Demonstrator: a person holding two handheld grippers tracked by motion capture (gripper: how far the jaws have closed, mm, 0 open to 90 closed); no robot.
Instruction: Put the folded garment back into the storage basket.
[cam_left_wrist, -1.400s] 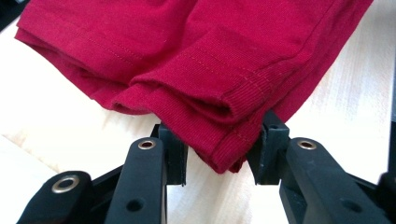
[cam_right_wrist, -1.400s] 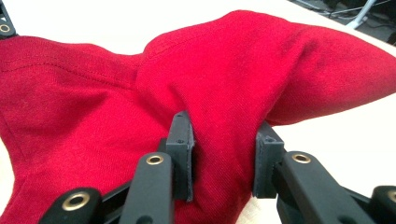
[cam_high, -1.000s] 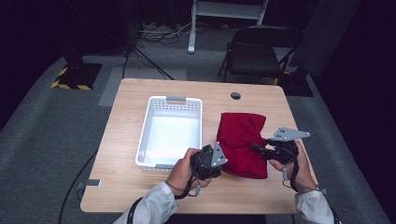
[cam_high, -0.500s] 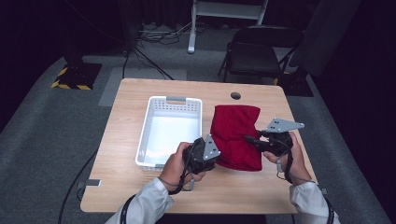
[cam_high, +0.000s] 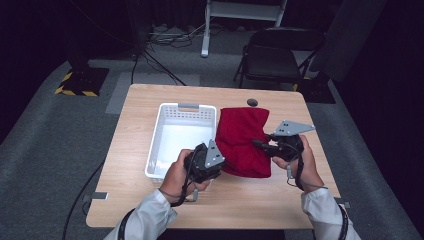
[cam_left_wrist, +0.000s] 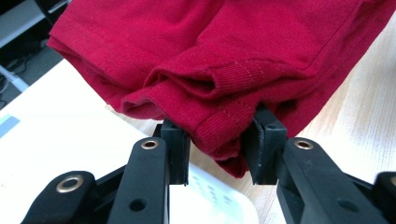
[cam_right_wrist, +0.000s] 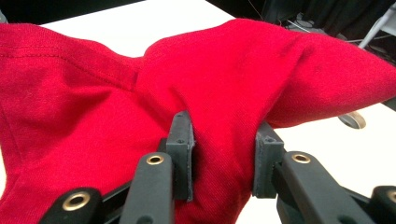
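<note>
cloth: folded red garment (cam_high: 243, 141), lying on the table (cam_high: 280, 200) just right of the white basket (cam_high: 165, 150); its near left corner overlaps the basket's right rim.
left tongs: my left gripper (cam_left_wrist: 215, 151) is clamped on the near left corner, a thick bunch of hems and folded layers squeezed between the pads.
right tongs: my right gripper (cam_right_wrist: 223, 158) is clamped on the right edge, a ridge of red fabric pinched up between the pads.
lift: in the left gripper view the near edge hangs off the wood, with basket rim showing below it; I cannot tell whether the far part is off the table.
basket: nothing lies in it, bare white floor.
done: both grips are set and the garment is folded compact.
left: as I judge it, carry the bundle leftward over the rim, lower it flat inside, let go on both sides.
risk: loose layers may slip out of the left pinch and unfold.
</note>
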